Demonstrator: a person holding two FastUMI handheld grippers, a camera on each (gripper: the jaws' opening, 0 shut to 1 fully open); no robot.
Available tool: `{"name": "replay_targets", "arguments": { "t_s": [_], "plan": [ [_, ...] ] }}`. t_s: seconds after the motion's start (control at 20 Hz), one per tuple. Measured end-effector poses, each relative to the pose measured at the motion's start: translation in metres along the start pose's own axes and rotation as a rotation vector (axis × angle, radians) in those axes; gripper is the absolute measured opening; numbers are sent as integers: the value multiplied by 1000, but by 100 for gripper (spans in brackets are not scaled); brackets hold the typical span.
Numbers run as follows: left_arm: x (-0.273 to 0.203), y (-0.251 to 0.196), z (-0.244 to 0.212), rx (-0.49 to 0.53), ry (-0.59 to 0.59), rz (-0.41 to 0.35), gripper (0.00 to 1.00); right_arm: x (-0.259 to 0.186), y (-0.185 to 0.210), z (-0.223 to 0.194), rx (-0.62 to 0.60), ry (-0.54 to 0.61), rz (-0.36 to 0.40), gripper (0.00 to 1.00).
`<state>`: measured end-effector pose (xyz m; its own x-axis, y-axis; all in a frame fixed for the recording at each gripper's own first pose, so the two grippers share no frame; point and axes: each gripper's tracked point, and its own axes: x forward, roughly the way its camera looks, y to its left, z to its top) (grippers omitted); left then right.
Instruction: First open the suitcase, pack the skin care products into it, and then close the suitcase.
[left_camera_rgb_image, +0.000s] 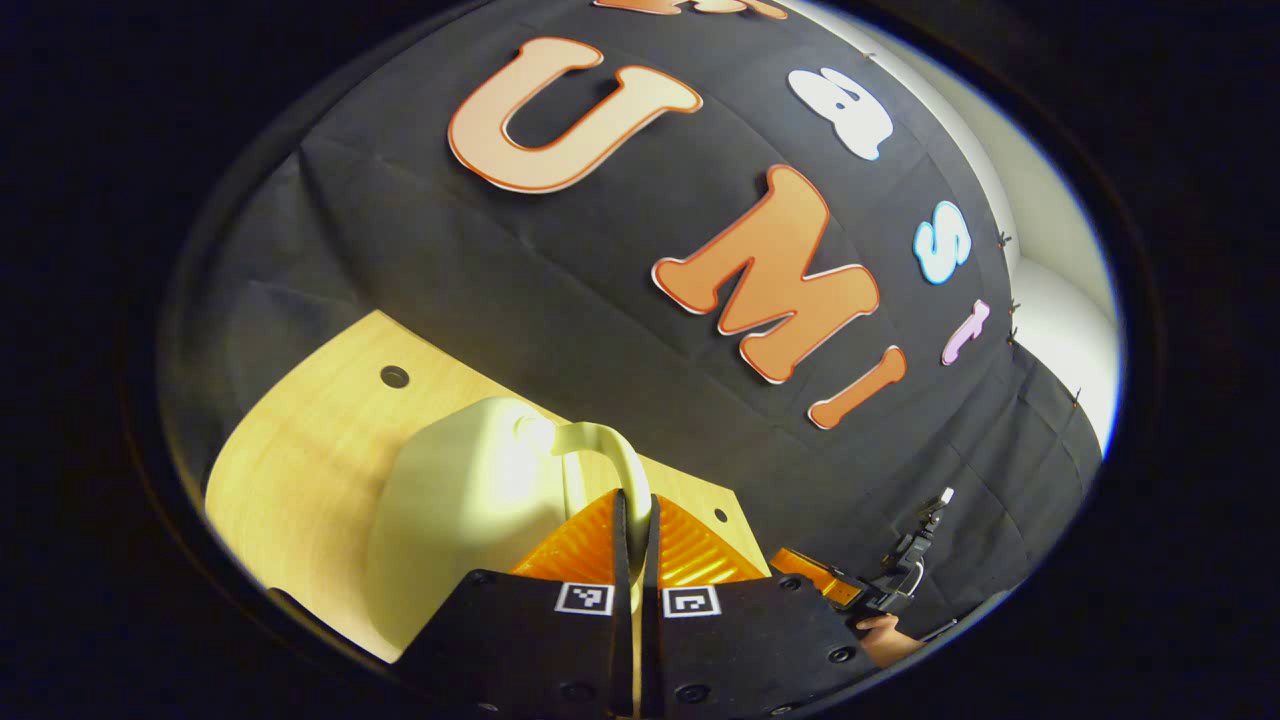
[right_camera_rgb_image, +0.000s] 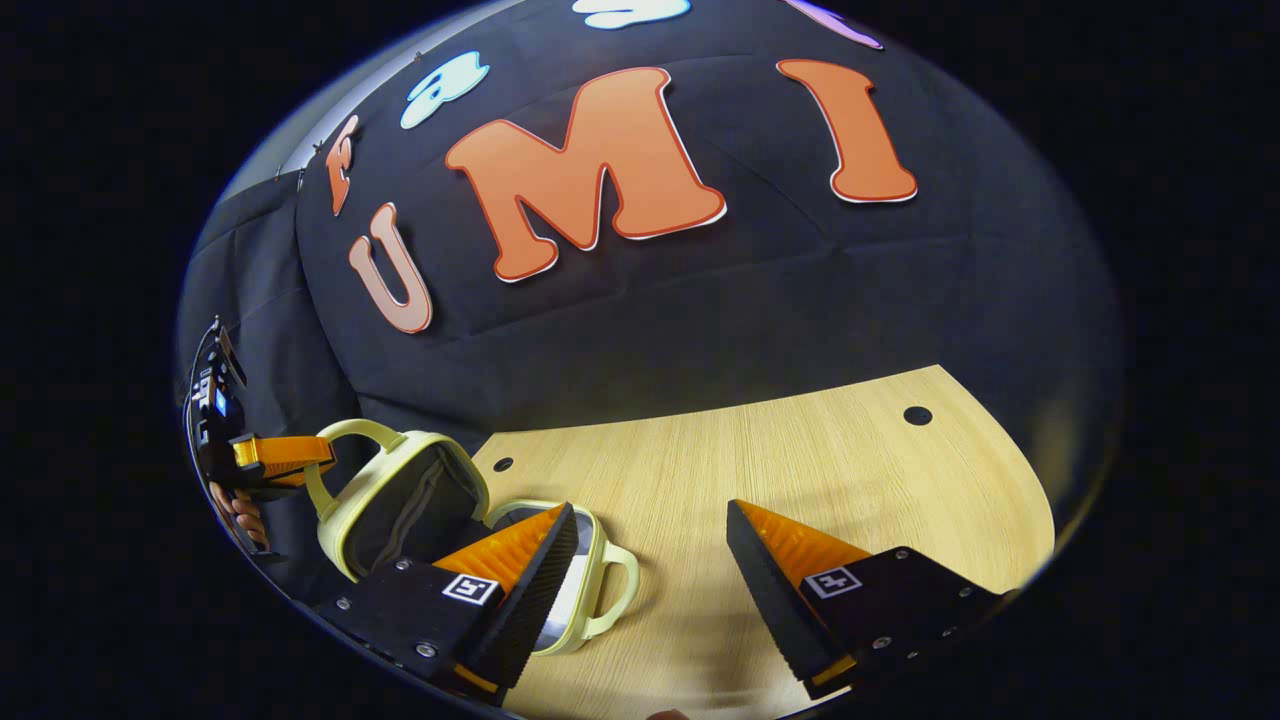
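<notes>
The right claw (right_camera_rgb_image: 650, 560) hangs spread above the table (right_camera_rgb_image: 820, 470), beside the open suitcase (right_camera_rgb_image: 400, 500).

Lighting's pretty uneven here. In the left gripper view a hard glare hits the pale suitcase lid (left_camera_rgb_image: 470, 500), blowing it out nearly white, and the counter (left_camera_rgb_image: 320, 450) beside it glows warm yellow. The right gripper view is softer, with dark shadow pooling under the suitcase (right_camera_rgb_image: 420, 500). Heavy fisheye bending curves the counter edge (right_camera_rgb_image: 760, 400) in both. Focus stays reasonably sharp, dimmer toward the rims.
</notes>
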<state>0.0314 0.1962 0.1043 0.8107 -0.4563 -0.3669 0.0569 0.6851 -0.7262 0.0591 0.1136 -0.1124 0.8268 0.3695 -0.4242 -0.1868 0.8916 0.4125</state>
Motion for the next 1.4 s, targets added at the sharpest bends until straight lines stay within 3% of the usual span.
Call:
{"name": "replay_targets", "arguments": {
  "t_s": [0.3,1.0,1.2,1.4],
  "plan": [
    [35,-32,-47,31,104,-27,4,-4,-17,1,13,2,-1,95],
    [99,-56,-175,59,361,-50,4,-7,-50,-3,21,27,-6,96],
    [107,-47,-223,144,461,-12,4,-8,-52,-4,26,31,-8,95],
    [122,-37,-241,207,495,43,4,-9,-56,-6,8,38,-14,96]
  ]
}}
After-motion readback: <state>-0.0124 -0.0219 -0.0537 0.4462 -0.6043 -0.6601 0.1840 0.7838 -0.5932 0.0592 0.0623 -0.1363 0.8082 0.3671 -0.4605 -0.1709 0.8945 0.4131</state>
